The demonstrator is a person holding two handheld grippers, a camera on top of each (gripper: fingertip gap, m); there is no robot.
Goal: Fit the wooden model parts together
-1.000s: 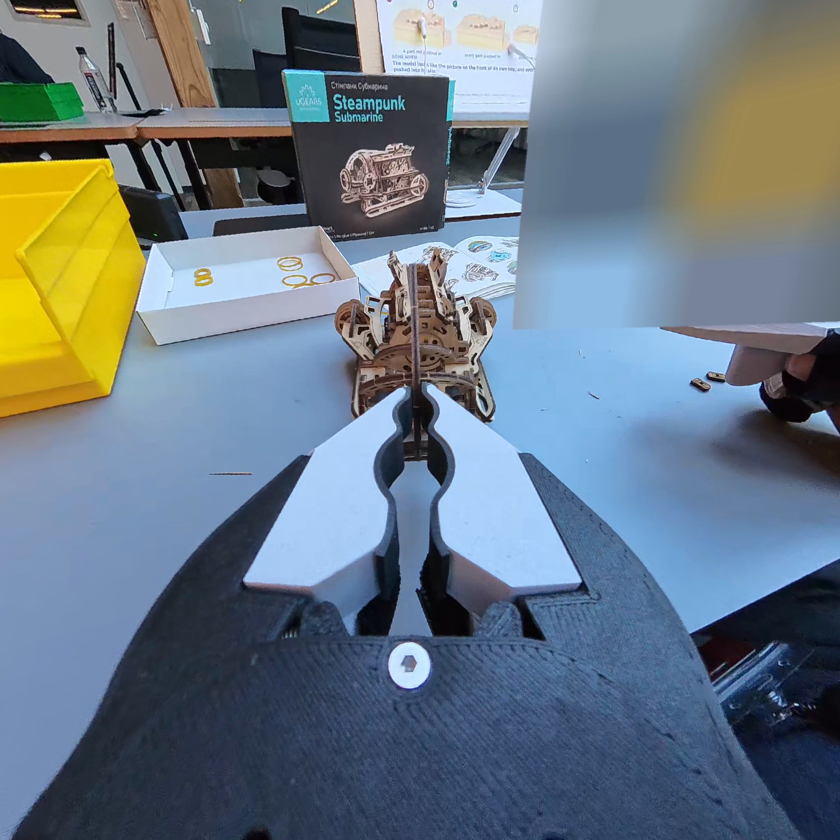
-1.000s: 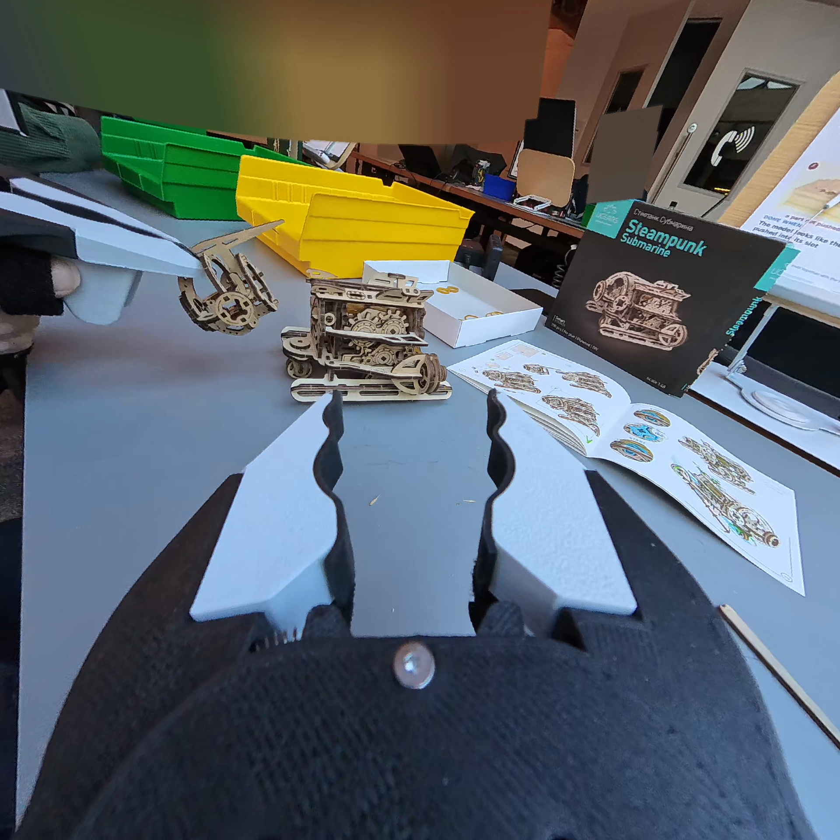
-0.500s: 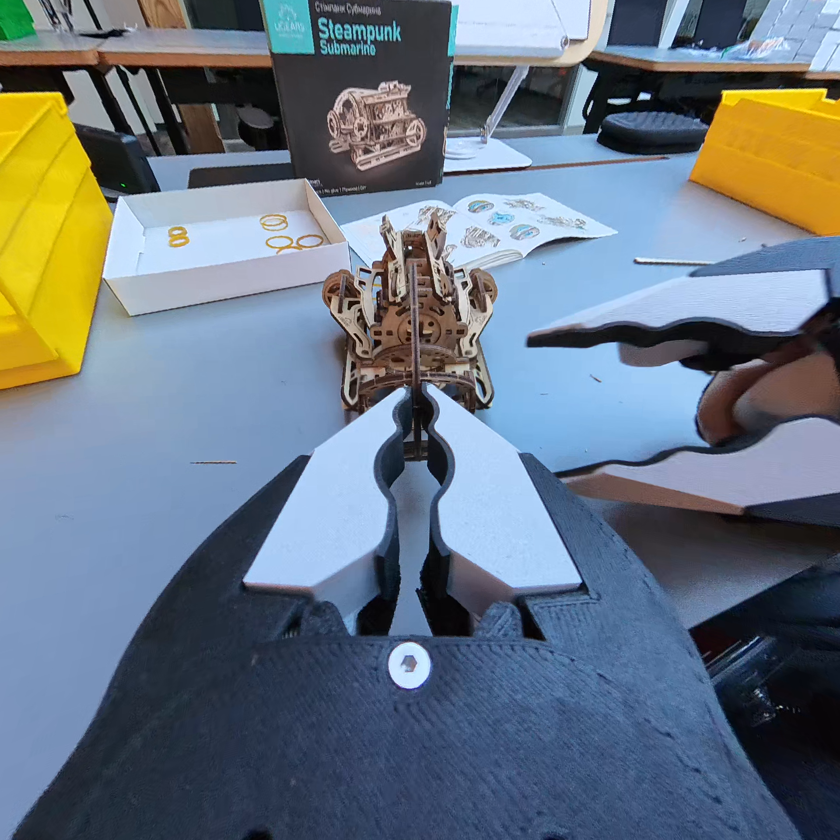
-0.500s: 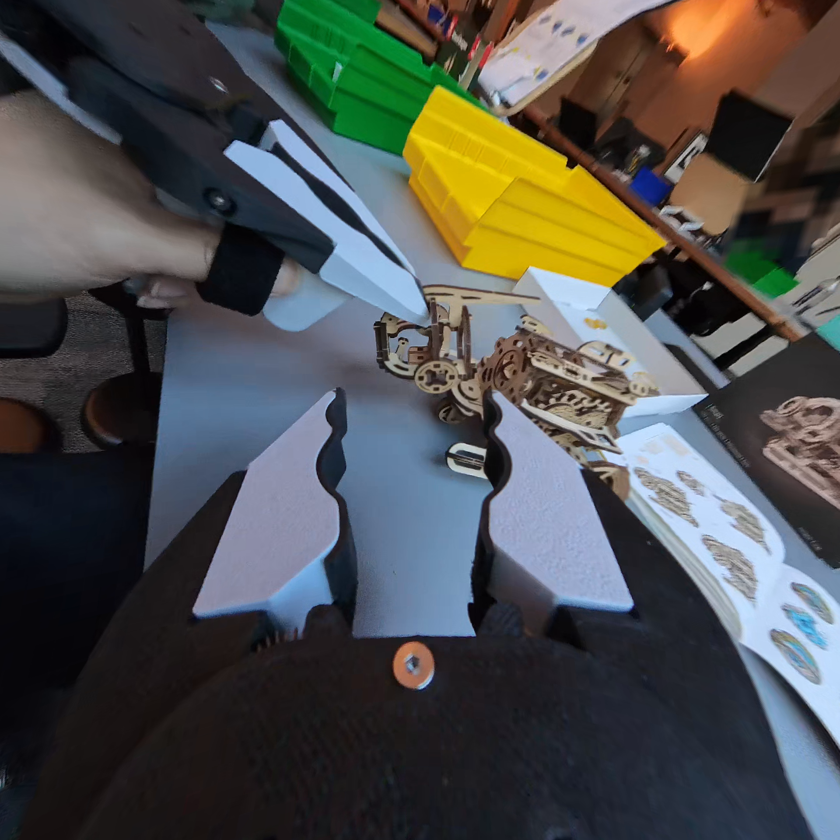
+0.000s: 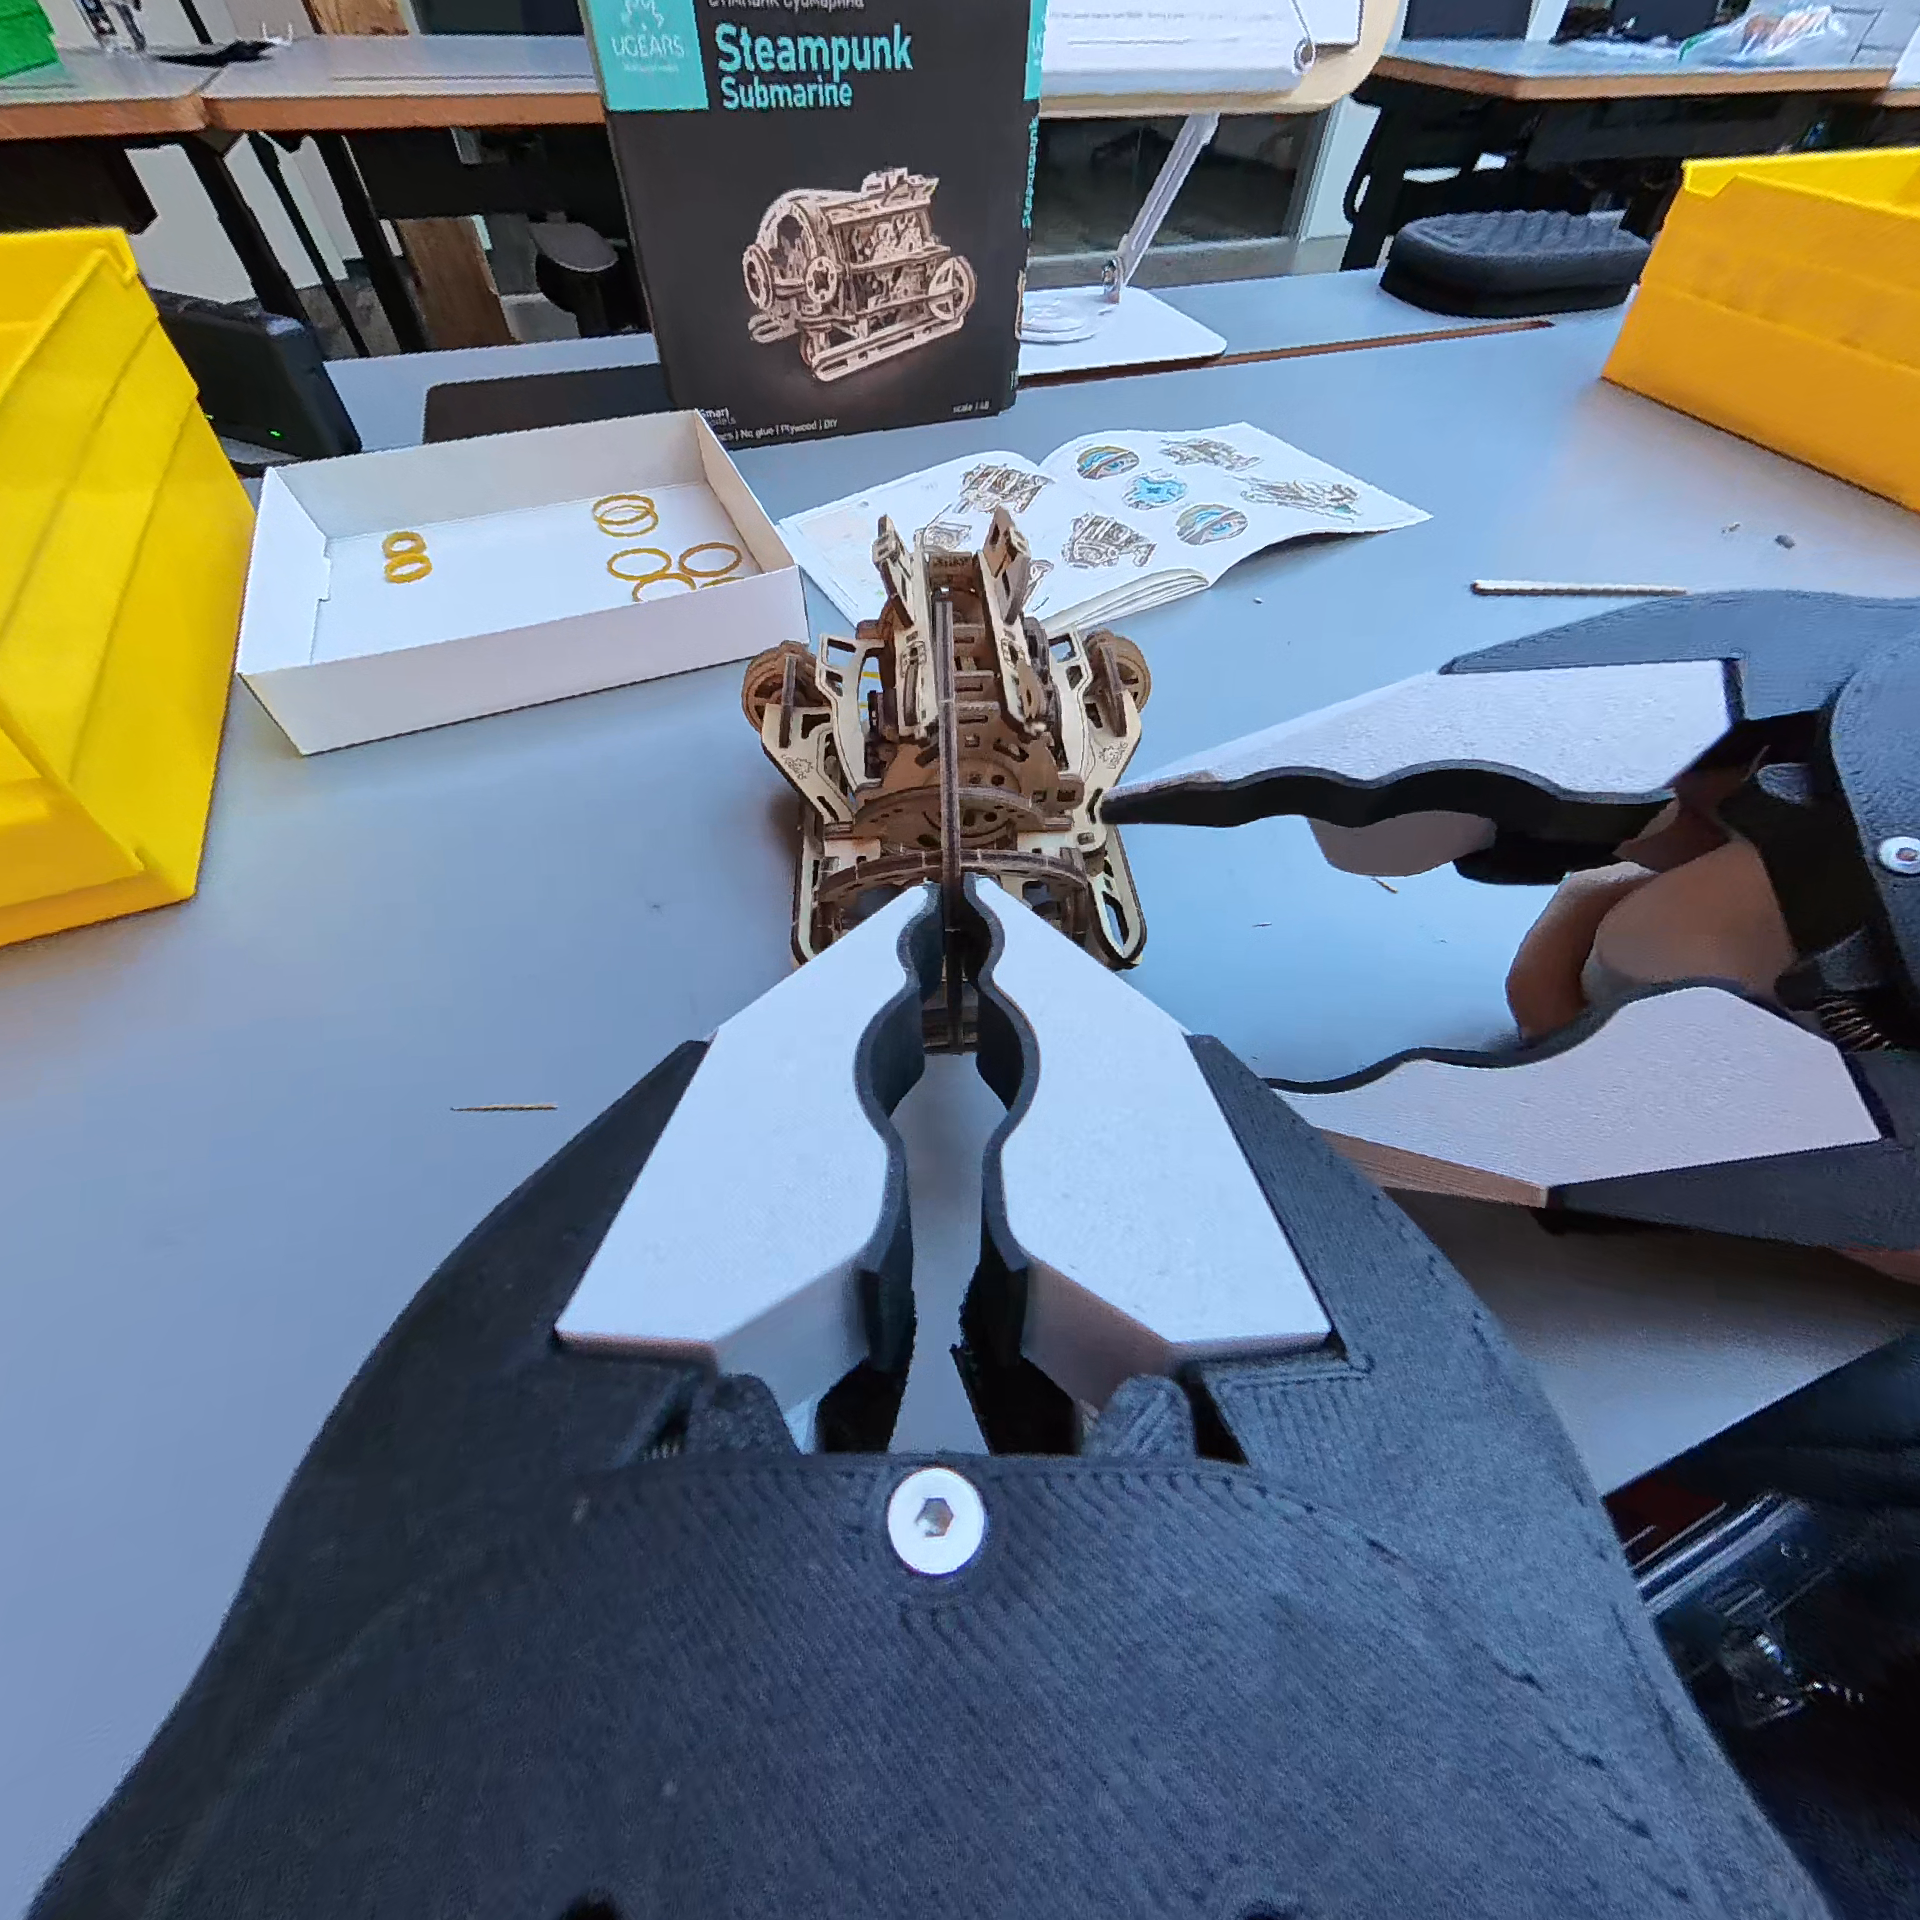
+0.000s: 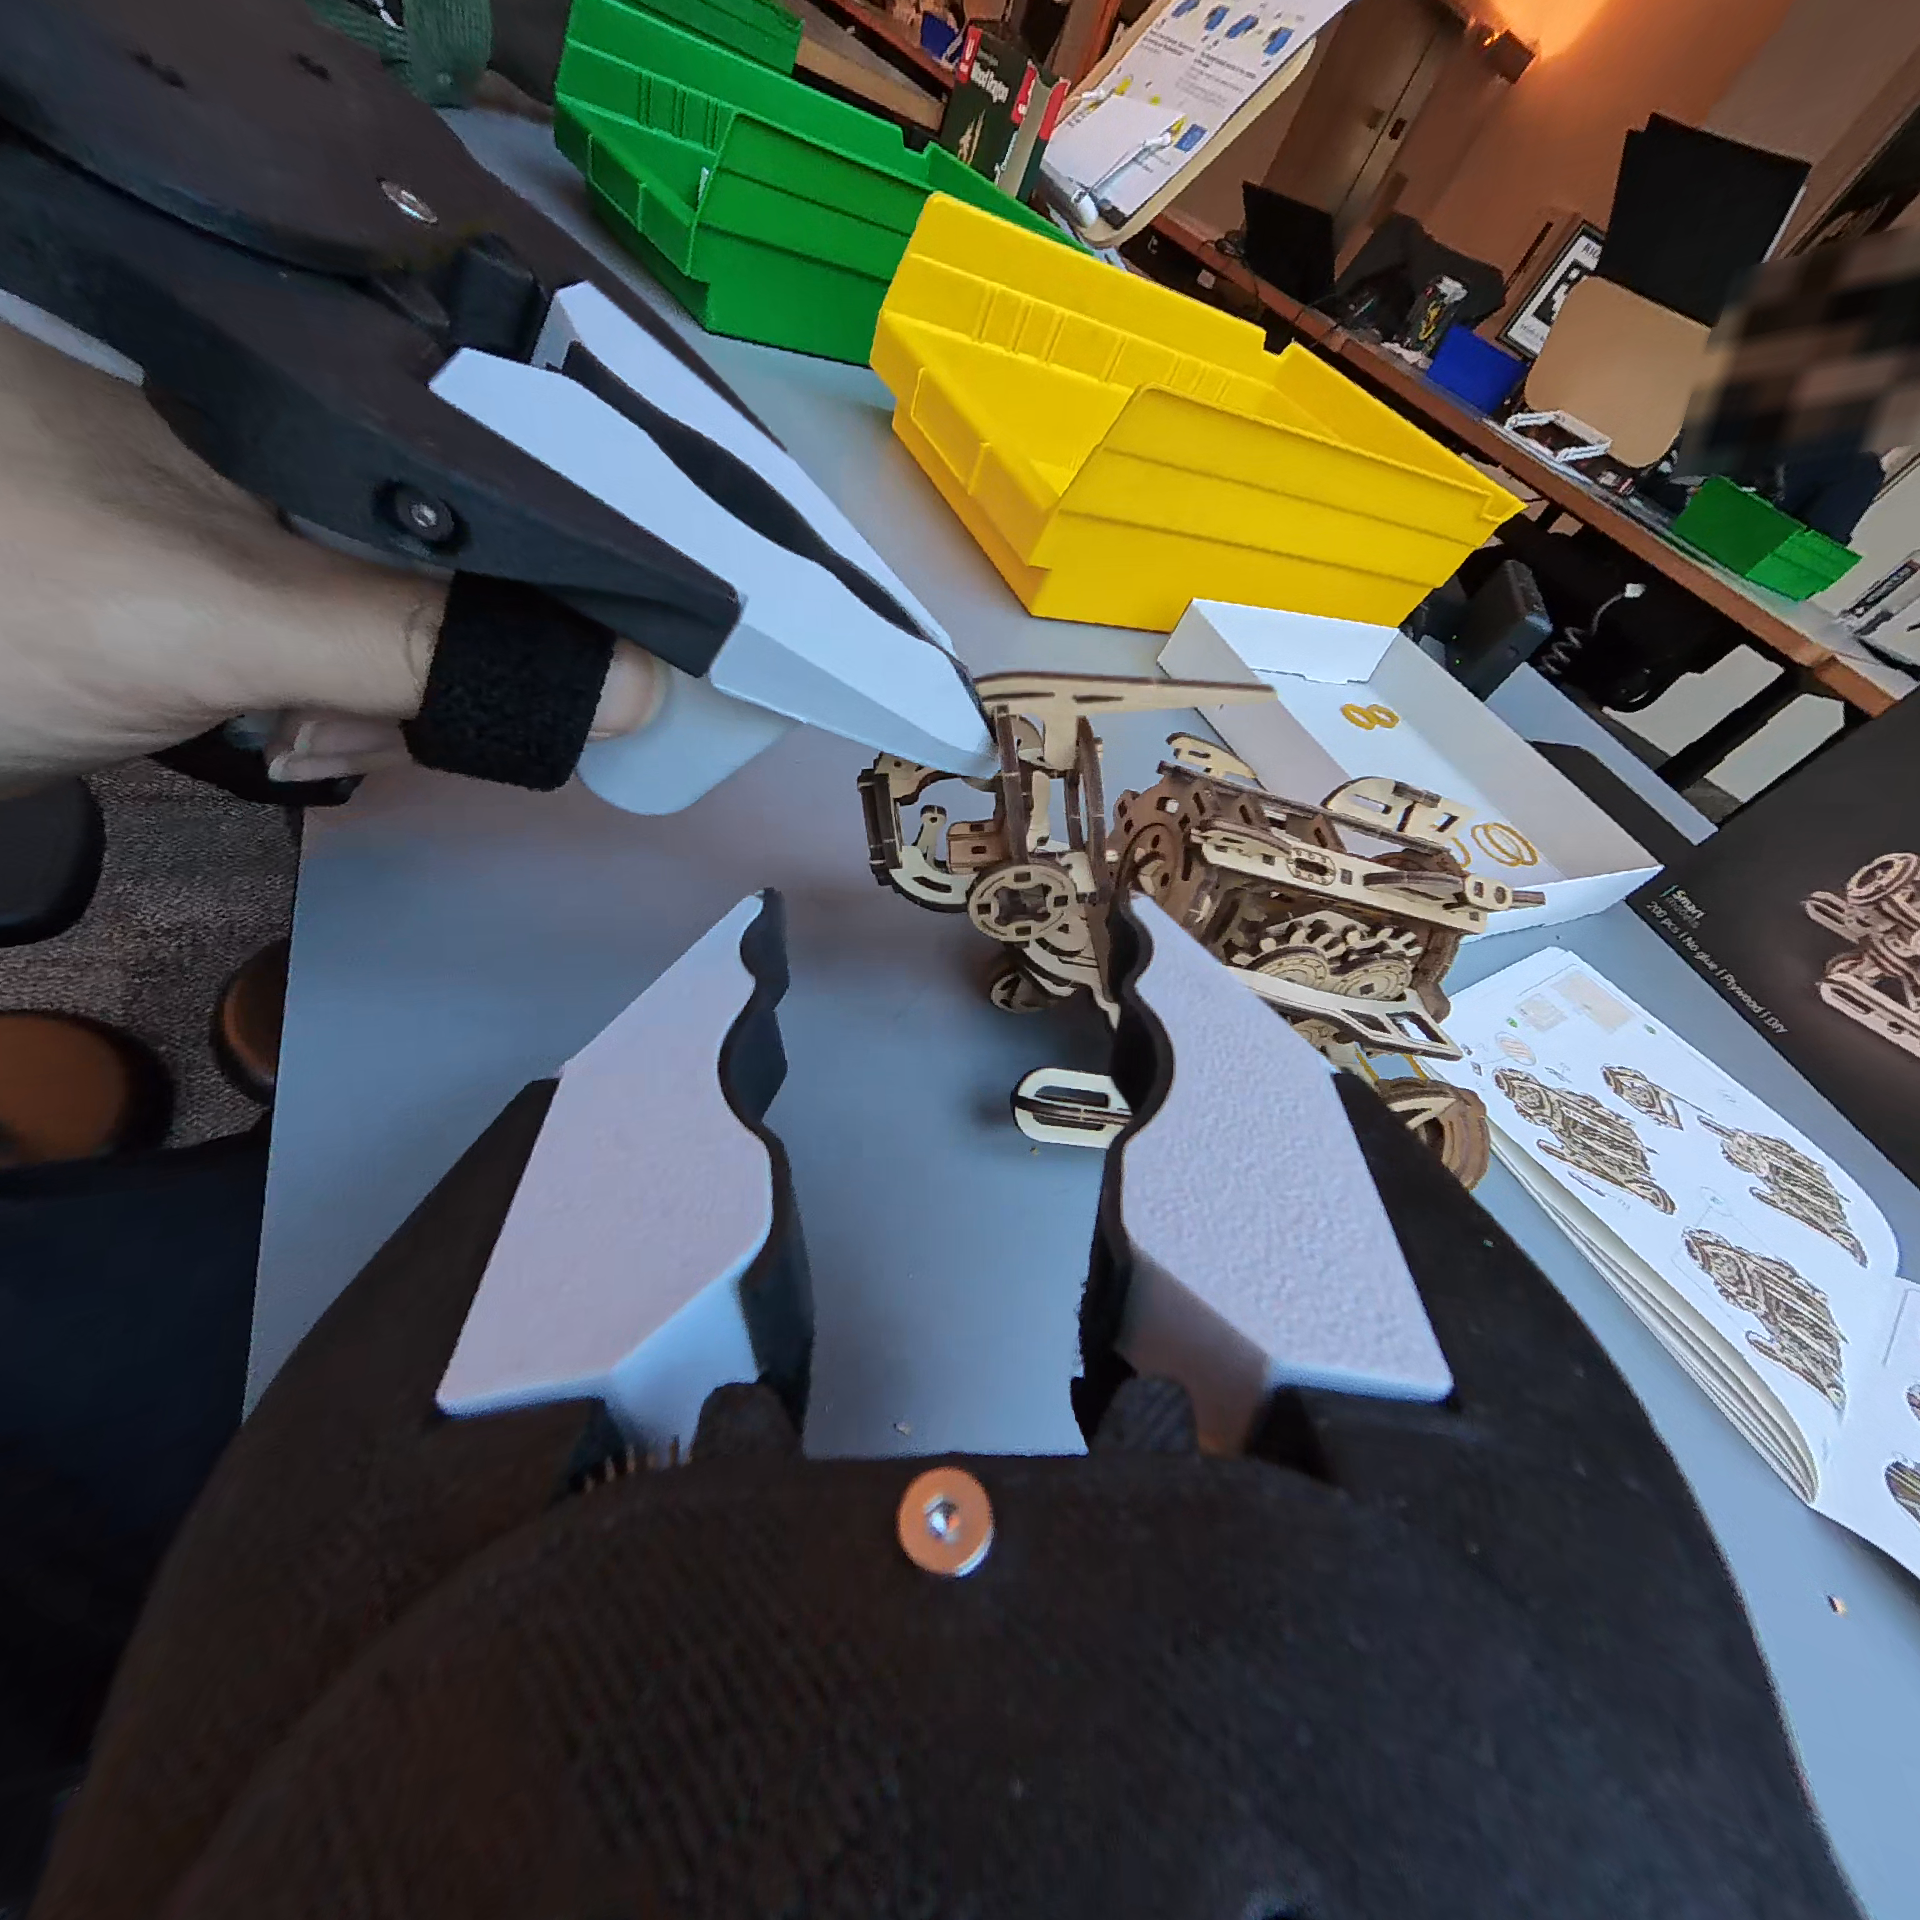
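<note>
The left hand-held gripper [image 5: 948, 914] is clamped on the thin upright fin of a small pale laser-cut wooden sub-assembly [image 6: 997, 831], held against the rear of the larger wooden gear-filled model body [image 6: 1299, 914] standing on the grey worktop [image 5: 416, 935]. The right hand-held gripper [image 6: 940, 935] hovers beside it, fingers spread apart and empty. A loose oval wooden piece [image 6: 1065, 1107] lies below on the worktop.

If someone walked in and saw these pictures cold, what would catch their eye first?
Probably the intricate wooden submarine model at the centre of the grey table, with the left gripper pinching a thin part at its near end. Next, the right gripper, fingers spread open, close beside the model, and the bright yellow bin beyond it.
</note>
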